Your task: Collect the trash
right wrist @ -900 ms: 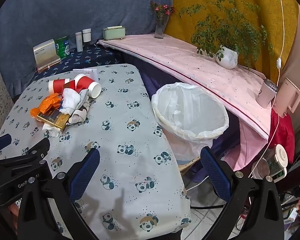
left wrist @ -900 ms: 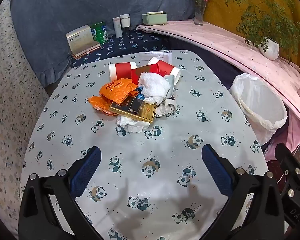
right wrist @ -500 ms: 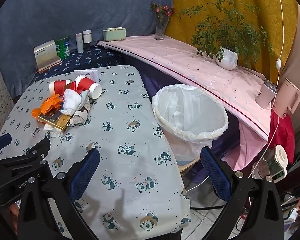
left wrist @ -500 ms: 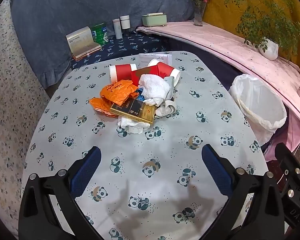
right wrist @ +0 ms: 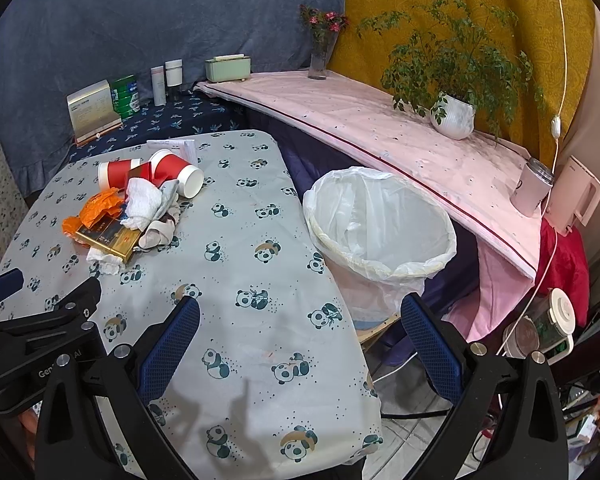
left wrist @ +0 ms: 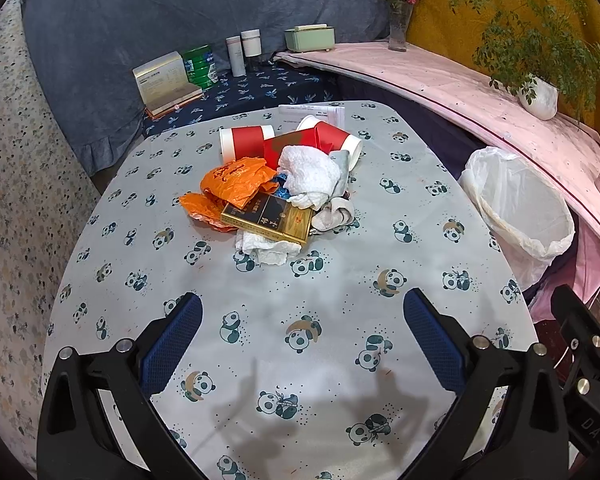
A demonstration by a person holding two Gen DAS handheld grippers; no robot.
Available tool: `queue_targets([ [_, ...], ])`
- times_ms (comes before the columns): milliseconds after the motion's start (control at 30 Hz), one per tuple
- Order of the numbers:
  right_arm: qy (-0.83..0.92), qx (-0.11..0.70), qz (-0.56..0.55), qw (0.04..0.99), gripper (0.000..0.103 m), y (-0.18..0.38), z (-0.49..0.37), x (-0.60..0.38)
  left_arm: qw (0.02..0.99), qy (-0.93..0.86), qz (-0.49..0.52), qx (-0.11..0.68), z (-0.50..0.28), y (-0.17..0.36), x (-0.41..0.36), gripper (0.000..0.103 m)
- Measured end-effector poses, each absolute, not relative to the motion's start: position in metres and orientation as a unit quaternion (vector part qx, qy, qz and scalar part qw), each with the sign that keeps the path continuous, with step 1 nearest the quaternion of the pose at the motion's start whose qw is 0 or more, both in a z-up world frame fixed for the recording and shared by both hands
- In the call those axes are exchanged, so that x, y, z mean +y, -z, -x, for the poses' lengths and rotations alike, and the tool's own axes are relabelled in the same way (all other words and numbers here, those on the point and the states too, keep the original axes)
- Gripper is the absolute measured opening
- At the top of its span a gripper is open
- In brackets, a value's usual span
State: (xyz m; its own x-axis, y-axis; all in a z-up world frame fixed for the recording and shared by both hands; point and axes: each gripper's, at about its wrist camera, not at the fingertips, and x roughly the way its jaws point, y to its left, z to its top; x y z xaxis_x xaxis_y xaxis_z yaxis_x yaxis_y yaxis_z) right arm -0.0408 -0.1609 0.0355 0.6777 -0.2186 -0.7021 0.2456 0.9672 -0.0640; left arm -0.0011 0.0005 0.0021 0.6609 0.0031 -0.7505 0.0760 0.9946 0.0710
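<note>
A heap of trash lies mid-table: two red paper cups [left wrist: 247,141] [right wrist: 177,169] on their sides, an orange plastic bag [left wrist: 233,179] [right wrist: 99,207], crumpled white tissue [left wrist: 309,173] [right wrist: 143,201] and a black-and-gold carton [left wrist: 269,217] [right wrist: 107,236]. A bin lined with a white bag [left wrist: 520,210] [right wrist: 380,224] stands at the table's right edge. My left gripper [left wrist: 302,316] hangs open over the near part of the table, short of the heap. My right gripper [right wrist: 300,320] is open above the table's right edge, beside the bin. Nothing sits between either pair of fingers.
The table [left wrist: 340,300] wears a panda-print cloth. A printed paper sheet [left wrist: 312,112] lies behind the cups. Behind stand a green can [left wrist: 199,65], bottles and a box. A pink shelf [right wrist: 380,132] holds a potted plant [right wrist: 454,114], a vase and a mug [right wrist: 534,188].
Both views have shifted slightly, the heap sitting a little lower in the frames. Both grippers stay open and nothing on the table has moved.
</note>
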Motion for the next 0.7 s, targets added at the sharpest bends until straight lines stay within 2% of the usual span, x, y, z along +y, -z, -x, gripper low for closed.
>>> queue_targets([
  [700,0.129,0.382,-0.018,0.915,0.096,-0.0332,0.0427,-0.1637,0.912,0.029,-0.048,0.406,0.0019,0.0005,0.0002,0.096],
])
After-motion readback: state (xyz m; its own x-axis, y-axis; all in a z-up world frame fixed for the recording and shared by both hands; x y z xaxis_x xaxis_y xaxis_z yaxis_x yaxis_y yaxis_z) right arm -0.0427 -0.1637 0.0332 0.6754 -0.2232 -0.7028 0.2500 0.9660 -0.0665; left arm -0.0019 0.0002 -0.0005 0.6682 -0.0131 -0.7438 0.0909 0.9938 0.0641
